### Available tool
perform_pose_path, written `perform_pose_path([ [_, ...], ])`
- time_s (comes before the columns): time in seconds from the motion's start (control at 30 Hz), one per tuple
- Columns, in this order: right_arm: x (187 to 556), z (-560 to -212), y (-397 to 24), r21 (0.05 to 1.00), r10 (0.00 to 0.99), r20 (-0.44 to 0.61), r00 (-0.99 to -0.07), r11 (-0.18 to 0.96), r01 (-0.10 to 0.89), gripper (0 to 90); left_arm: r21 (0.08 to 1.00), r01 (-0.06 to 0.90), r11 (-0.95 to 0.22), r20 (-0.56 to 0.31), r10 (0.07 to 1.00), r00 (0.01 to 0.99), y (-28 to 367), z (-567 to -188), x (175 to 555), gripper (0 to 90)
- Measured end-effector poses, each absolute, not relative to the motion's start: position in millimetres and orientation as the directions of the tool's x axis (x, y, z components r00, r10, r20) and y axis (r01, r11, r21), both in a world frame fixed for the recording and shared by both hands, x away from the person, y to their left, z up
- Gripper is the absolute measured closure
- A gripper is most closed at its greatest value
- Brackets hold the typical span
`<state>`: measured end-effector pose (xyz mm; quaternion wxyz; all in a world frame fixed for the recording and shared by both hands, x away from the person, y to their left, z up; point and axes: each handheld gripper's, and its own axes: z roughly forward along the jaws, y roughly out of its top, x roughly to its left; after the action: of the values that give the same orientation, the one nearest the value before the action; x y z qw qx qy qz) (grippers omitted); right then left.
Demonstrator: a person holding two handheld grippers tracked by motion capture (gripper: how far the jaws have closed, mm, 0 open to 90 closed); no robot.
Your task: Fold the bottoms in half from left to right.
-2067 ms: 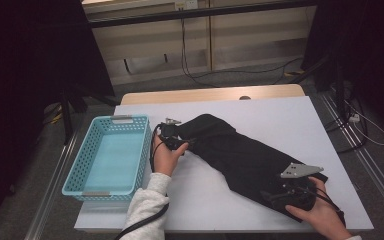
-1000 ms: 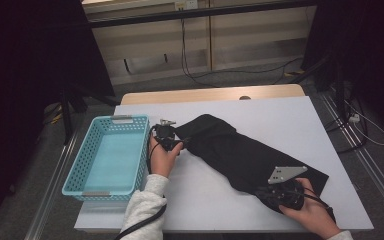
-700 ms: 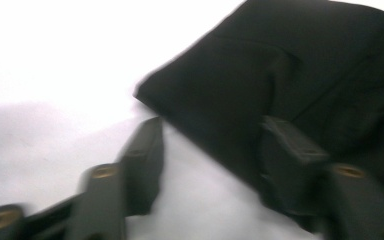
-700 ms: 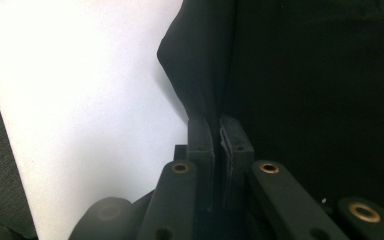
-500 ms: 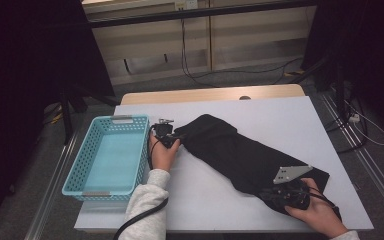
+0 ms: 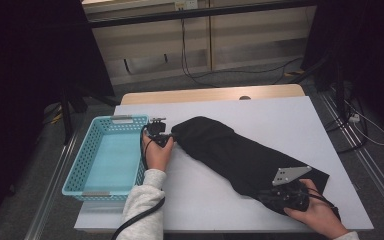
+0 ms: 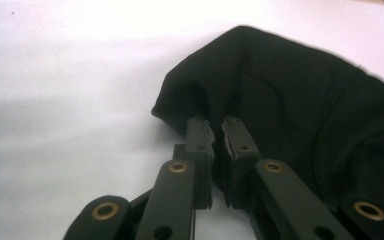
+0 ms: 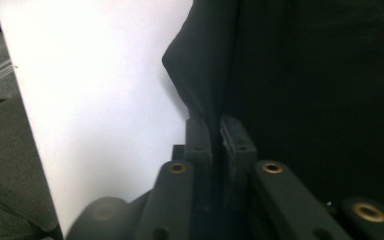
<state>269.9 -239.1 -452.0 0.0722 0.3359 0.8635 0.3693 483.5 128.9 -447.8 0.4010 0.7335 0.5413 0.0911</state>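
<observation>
High view: left gripper (image 6: pixel 166 138) nearer garment (image 6: pixel 240 155).

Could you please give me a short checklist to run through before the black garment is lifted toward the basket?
1. Left gripper pinching the black garment at its end by the basket: ok; its jaws have just been closing.
2. Right gripper clamped on a fold at the other end: ok.
3. Blue basket ready to receive: ok.
4. Garment lying wholly on the white table: ok.
5. Grip firm enough for lifting: cannot tell.
</observation>
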Motion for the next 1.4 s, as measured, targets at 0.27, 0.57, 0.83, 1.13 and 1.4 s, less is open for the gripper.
perform_pose_path([
  [0.27, 277, -434, -263, 0.749, 0.718, 0.119, -0.686, 0.389, 0.537, 51.4, 0.729, 0.673, -0.127, -0.23, 0.88, 0.415, 129, -444, 484, 67.6],
  [0.57, 290, -428, -312, 0.786, 0.863, 0.098, -0.495, 0.238, 0.57, 37.8, 0.737, 0.649, -0.188, -0.181, 0.871, 0.457, 124, -440, 483, 31.1],
  [0.83, 304, -444, -344, 0.724, 0.952, 0.003, -0.305, 0.209, 0.658, 47.3, 0.738, 0.639, -0.217, -0.165, 0.86, 0.483, 119, -438, 481, 23.5],
  [1.13, 304, -454, -360, 0.682, 0.955, 0.064, -0.291, 0.171, 0.711, 75.1, 0.731, 0.647, -0.216, -0.17, 0.861, 0.479, 122, -439, 483, 21.8],
  [1.4, 301, -451, -370, 0.663, 0.944, 0.103, -0.314, 0.171, 0.729, 88.5, 0.744, 0.636, -0.204, -0.168, 0.865, 0.474, 126, -437, 486, 21.5],
])
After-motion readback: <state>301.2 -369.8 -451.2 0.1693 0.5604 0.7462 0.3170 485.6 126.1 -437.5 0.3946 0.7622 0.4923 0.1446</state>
